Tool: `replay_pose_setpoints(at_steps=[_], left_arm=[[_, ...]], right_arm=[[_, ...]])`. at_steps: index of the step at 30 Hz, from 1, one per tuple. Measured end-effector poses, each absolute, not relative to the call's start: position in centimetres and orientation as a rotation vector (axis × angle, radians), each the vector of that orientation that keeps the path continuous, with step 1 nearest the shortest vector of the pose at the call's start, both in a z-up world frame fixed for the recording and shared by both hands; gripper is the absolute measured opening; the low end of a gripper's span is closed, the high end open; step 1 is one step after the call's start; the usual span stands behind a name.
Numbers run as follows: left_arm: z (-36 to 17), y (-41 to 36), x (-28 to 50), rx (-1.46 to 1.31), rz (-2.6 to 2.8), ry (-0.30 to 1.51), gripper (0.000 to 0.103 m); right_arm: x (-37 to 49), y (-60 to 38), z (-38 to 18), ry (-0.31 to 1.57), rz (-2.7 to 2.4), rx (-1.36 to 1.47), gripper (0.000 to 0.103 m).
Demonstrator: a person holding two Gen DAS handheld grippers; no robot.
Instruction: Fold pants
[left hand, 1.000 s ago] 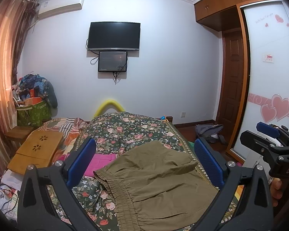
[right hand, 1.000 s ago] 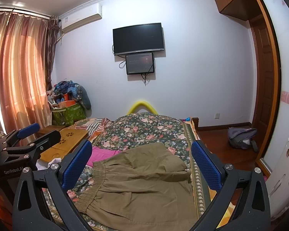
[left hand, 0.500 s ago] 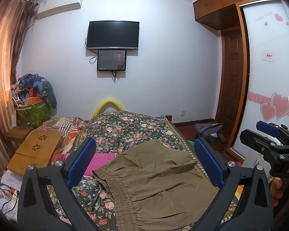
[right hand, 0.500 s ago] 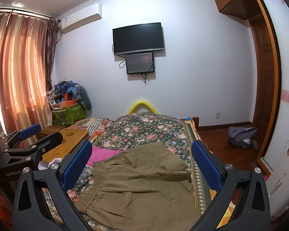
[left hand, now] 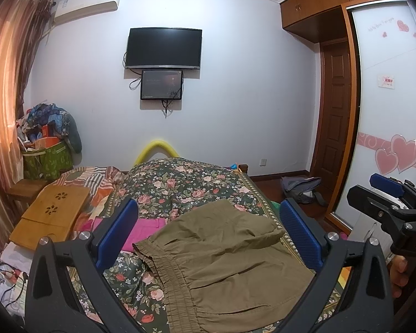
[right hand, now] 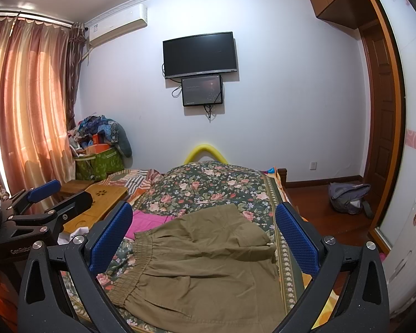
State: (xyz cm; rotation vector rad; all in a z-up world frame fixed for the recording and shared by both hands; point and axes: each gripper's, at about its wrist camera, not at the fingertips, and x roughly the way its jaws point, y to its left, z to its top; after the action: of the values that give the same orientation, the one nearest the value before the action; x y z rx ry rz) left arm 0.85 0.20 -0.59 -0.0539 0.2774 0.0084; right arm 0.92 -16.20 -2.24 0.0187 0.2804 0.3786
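Two claws are in our hands, and both stand spread wide with nothing between their blue pads. In the left wrist view the left claw (left hand: 208,234) frames the lower half of the frame, and the olive pants (left hand: 224,263) lie flat on the floral bedspread (left hand: 180,183) in the lower centre, their gathered elastic waistband (left hand: 169,272) toward the lower left. The right claw (left hand: 388,191) shows at the right edge of that view, held off the bed's side, apart from the cloth. In the right wrist view the right claw (right hand: 203,229) likewise frames the pants (right hand: 205,263) in the lower centre, and the left claw (right hand: 44,194) appears at the left edge, also clear of the fabric. A pink garment (right hand: 149,219) lies just beside the waistband, partly tucked under the pants. We see a wooden lap tray (left hand: 52,213) at the left of the bed, and a television (left hand: 163,47) hangs on the wall in the upper centre.
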Motion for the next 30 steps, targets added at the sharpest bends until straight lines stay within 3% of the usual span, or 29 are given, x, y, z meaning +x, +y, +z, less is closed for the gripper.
replay_pose_setpoints(at_steps=[30], left_arm=[[-1.14, 0.35, 1.43, -0.056, 0.002, 0.296, 0.103]], right_arm=[[1.29, -15.47, -2.85, 0.301, 0.379, 0.016, 0.103]])
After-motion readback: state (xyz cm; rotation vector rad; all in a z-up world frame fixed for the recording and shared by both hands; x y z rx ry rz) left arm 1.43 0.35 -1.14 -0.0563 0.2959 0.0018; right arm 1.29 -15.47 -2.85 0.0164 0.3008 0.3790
